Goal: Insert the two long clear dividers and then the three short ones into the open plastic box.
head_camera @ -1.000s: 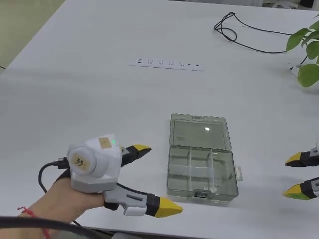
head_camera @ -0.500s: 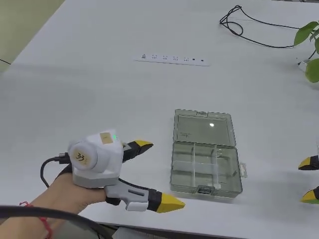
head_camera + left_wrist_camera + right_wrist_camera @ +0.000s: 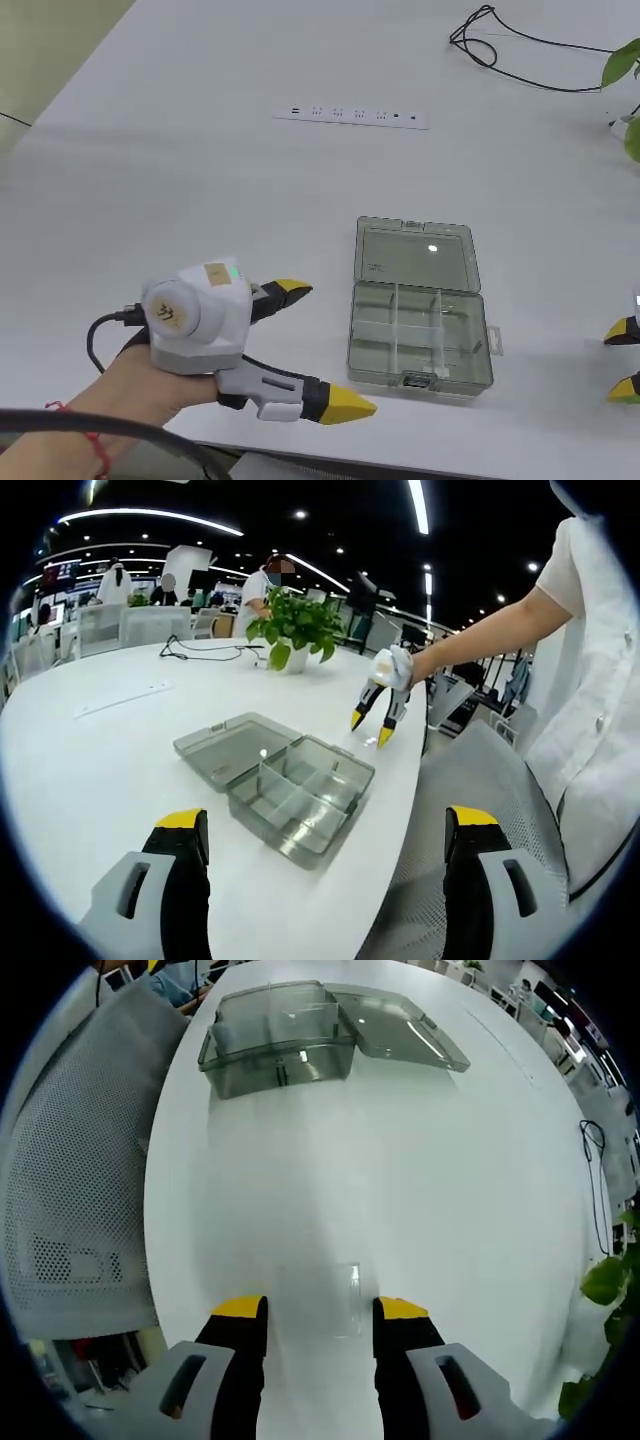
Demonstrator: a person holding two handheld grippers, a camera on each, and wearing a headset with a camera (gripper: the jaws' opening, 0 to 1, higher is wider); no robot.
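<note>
The open clear plastic box (image 3: 420, 340) lies near the table's front edge, its lid (image 3: 418, 255) folded back flat. Clear dividers stand inside it and split it into compartments. My left gripper (image 3: 320, 348) hovers open to the left of the box with nothing between its yellow tips. In the left gripper view the box (image 3: 285, 780) lies ahead of the open left gripper (image 3: 325, 825). My right gripper (image 3: 620, 362) sits open at the far right. In the right gripper view a small clear piece (image 3: 345, 1298) lies flat on the table between the tips of the right gripper (image 3: 320, 1310), with the box (image 3: 275, 1050) far ahead.
A white power strip (image 3: 350, 115) lies at the back of the table, with a black cable (image 3: 510, 55) and plant leaves (image 3: 630, 60) at the back right. The table's front edge runs just below the box. A mesh chair (image 3: 80, 1160) stands beside the table.
The head camera has shifted slightly. Both grippers stay open and keep their places relative to the box.
</note>
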